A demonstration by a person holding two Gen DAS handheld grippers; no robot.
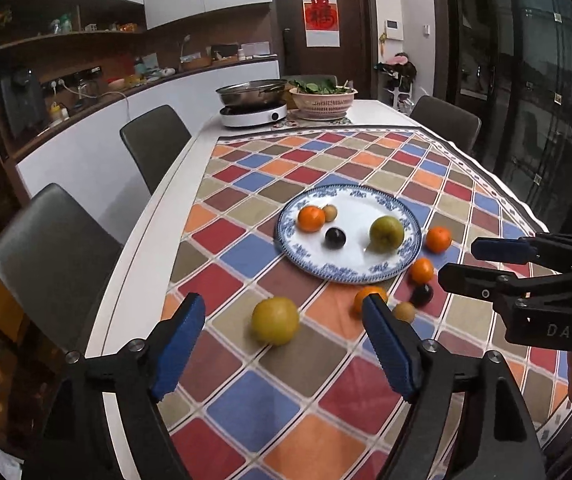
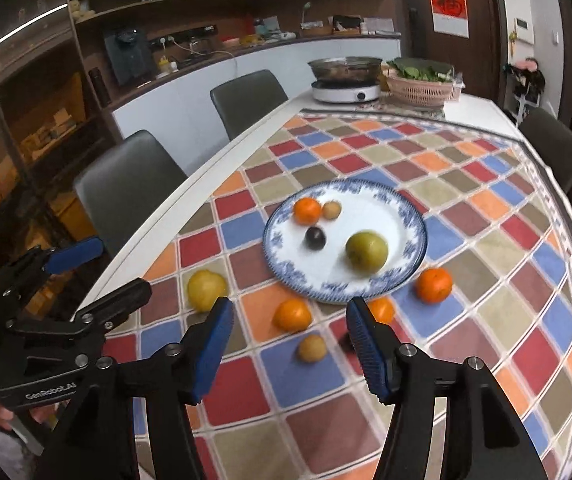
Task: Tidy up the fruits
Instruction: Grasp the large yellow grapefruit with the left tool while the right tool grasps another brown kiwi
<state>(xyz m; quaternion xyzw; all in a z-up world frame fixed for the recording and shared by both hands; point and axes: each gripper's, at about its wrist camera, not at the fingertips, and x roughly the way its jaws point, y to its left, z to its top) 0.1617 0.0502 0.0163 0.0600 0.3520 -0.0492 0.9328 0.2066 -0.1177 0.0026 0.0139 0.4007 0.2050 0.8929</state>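
Yellow pear (image 1: 275,320) between left tool (image 1: 284,346) fingers, untouched

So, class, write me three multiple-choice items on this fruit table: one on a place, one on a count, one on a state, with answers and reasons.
1. Where does the large yellow fruit lie?
A. on the plate
B. on the tablecloth, off the plate
C. in the pink basket

2. How many fruits are on the plate?
A. two
B. four
C. six

3. How does the left hand-held gripper stand?
A. open, holding nothing
B. shut on an orange
C. shut on the plate's rim

Answers:
1. B: it rests on the checked tablecloth, apart from the plate's near rim.
2. B: an orange, a small tan fruit, a dark fruit and a green fruit sit on it.
3. A: its blue pads are spread wide with only cloth between them.
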